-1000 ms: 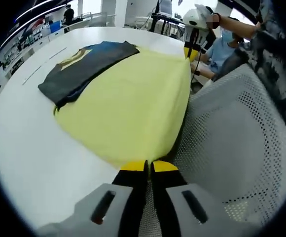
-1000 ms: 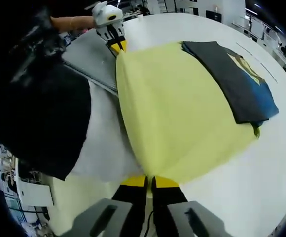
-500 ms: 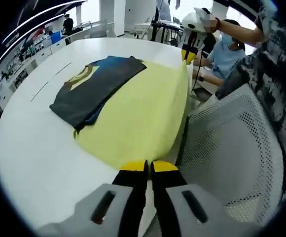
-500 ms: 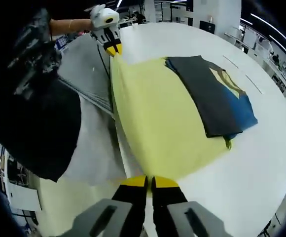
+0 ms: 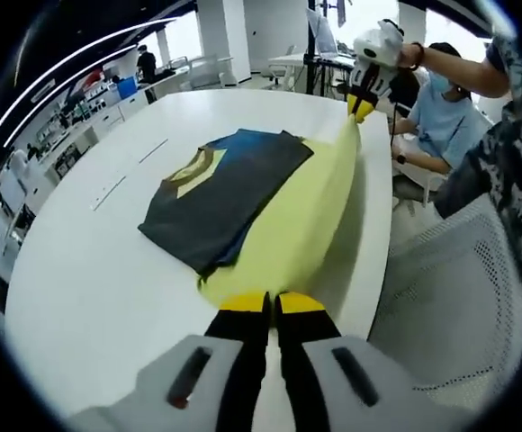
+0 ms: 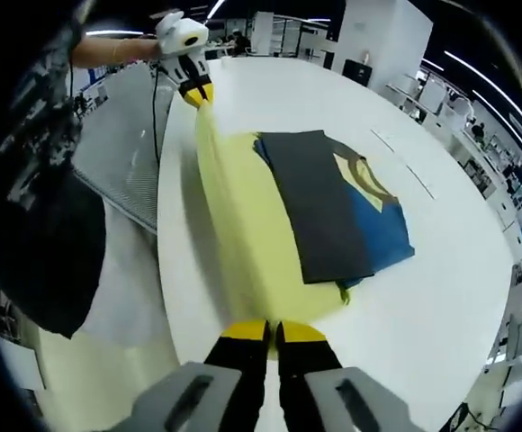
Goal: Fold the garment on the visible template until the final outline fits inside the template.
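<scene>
Yellow sheet (image 5: 283, 229): lifted taut off table (image 5: 90, 270) edge, folding toward dark shirt (image 5: 225, 184). Left gripper (image 5: 267, 302), right gripper (image 6: 266, 331) each clamp one sheet corner. Shirt lies mid-table, partly on sheet.

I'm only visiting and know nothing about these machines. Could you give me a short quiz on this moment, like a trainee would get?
1. True or false: the left gripper and the right gripper each pinch the yellow garment.
2. What lies on the yellow garment? A) a dark folded shirt B) a book C) a mug
3. Fill in: the garment rests on a ____ table.

Key: 1 true: both are shut on its near edge. 2 A, the dark folded shirt. 3 white.
</scene>
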### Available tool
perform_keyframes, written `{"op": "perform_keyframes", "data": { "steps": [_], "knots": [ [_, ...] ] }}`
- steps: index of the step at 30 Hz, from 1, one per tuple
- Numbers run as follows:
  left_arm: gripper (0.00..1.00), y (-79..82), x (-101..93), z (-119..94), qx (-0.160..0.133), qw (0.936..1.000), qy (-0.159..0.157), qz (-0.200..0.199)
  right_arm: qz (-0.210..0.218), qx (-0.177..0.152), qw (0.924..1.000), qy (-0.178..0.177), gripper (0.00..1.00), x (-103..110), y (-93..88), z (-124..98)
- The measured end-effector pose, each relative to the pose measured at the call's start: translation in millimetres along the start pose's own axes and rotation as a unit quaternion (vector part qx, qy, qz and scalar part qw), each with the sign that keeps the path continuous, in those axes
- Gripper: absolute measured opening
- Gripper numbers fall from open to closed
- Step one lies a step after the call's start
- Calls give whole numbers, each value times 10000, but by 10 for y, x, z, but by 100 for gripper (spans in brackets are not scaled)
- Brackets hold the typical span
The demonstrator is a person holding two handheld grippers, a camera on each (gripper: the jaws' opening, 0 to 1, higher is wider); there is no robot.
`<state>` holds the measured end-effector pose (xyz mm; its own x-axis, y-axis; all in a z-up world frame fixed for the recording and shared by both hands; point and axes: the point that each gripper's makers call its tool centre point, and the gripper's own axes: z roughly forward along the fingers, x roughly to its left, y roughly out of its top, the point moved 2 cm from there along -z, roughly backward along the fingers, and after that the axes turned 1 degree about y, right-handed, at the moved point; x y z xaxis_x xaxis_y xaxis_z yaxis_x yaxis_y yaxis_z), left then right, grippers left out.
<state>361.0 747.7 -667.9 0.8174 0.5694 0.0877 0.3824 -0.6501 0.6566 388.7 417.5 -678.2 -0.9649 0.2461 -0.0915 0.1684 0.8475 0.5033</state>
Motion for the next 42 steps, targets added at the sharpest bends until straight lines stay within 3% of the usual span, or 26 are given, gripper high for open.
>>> {"op": "perform_keyframes", "data": {
  "steps": [20, 24, 37, 42],
  "knots": [
    [0, 510, 669, -49, -497, 9942, 944, -96, -171, -375, 9923, -1169, 0, -760, 502, -212],
    [0, 583, 784, -31, -539, 9922, 1125, 9, -229, -385, 9906, -1296, 0, -879, 580, -224],
    [0, 831, 1246, 17, -947, 9808, 1660, -396, 66, -524, 9829, -1763, 0, -1420, 749, -205],
    [0, 871, 1376, 93, -905, 9790, 1800, -297, 71, -499, 9808, -1886, 0, -1536, 789, -183]
  ]
}}
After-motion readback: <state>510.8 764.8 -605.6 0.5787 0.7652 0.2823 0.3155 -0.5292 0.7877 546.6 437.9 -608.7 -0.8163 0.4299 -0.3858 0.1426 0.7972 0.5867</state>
